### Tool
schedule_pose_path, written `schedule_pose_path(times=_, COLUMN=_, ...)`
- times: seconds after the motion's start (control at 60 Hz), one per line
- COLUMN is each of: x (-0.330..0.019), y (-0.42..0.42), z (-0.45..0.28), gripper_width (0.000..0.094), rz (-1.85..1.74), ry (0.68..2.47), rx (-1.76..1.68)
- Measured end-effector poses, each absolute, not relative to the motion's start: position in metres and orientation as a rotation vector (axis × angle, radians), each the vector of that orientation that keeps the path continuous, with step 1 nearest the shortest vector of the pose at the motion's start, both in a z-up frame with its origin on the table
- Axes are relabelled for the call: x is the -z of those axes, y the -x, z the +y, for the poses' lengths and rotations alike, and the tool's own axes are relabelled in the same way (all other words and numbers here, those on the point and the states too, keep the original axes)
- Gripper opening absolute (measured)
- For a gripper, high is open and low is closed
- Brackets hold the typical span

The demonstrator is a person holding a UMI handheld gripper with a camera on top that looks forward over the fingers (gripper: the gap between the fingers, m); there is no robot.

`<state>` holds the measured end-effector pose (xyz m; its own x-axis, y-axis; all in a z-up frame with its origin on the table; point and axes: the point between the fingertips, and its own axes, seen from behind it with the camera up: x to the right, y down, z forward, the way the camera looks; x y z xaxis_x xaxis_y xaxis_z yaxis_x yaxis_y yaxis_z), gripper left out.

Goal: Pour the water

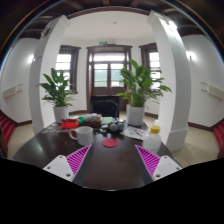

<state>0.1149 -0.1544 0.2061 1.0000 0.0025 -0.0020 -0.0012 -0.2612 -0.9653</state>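
Here, your gripper (112,160) hangs low in the frame over a dark round desk (110,170), its two fingers spread apart and holding nothing, the pink pads (78,160) facing inward. Two large potted plants stand on the desk's far side: one at centre right (137,88) in a white pot, another at centre left (58,92). A white mug (83,135) sits just ahead of the left finger, left of centre. Beyond it, mid-frame, a small dark teapot (115,126) rests among cluttered items too small to name. A red coaster (110,143) lies on the desk between mug and teapot, ahead of the fingers.
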Motion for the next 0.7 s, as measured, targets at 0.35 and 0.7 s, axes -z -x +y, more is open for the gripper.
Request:
schedule_pose_path(times=0.35, x=-0.200, y=-0.239, z=-0.102, gripper_width=0.0852, rz=0.148, ry=1.781, rx=0.077)
schedule_pose_path(times=0.7, x=-0.145, y=-0.241, z=-0.058, gripper_width=0.0817, rz=0.104, ry=1.841, rx=0.074)
